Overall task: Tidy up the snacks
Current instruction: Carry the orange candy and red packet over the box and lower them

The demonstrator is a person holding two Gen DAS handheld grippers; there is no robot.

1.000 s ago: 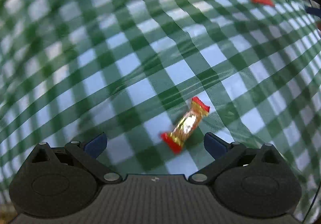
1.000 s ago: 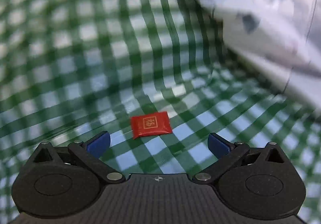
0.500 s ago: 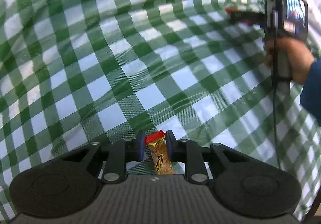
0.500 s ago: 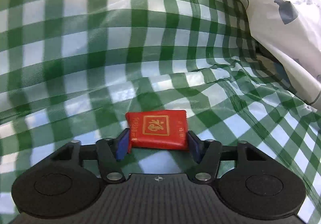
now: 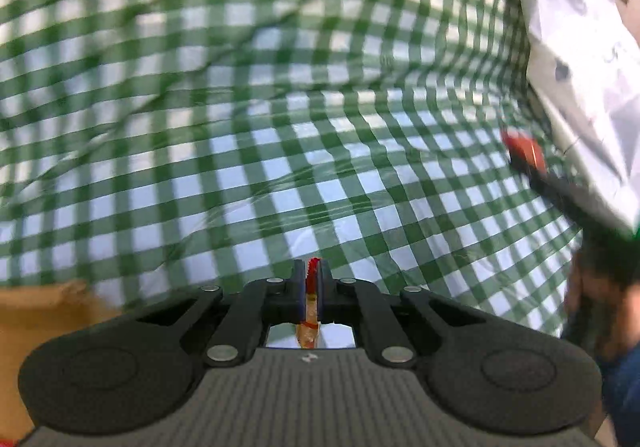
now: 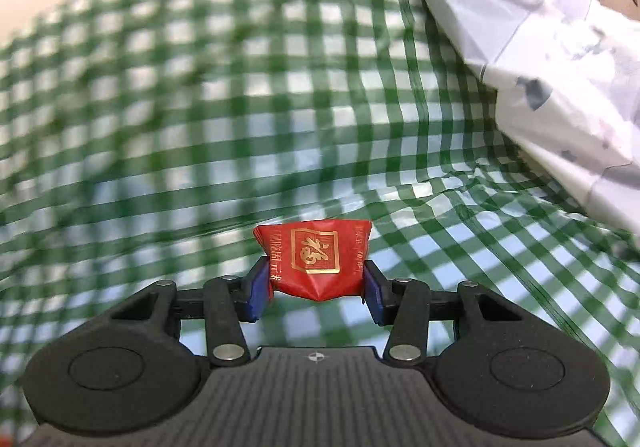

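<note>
Both candies have left the checked cloth since a second ago: my left gripper has clamped the gold candy lengthwise along its fingers, and my right gripper pinches the red packet crosswise between its pads.

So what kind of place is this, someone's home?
Probably a home dining table: a green-and-white checked tablecloth, a pale printed plastic bag on it, and wrapped sweets such as the red packet.
</note>
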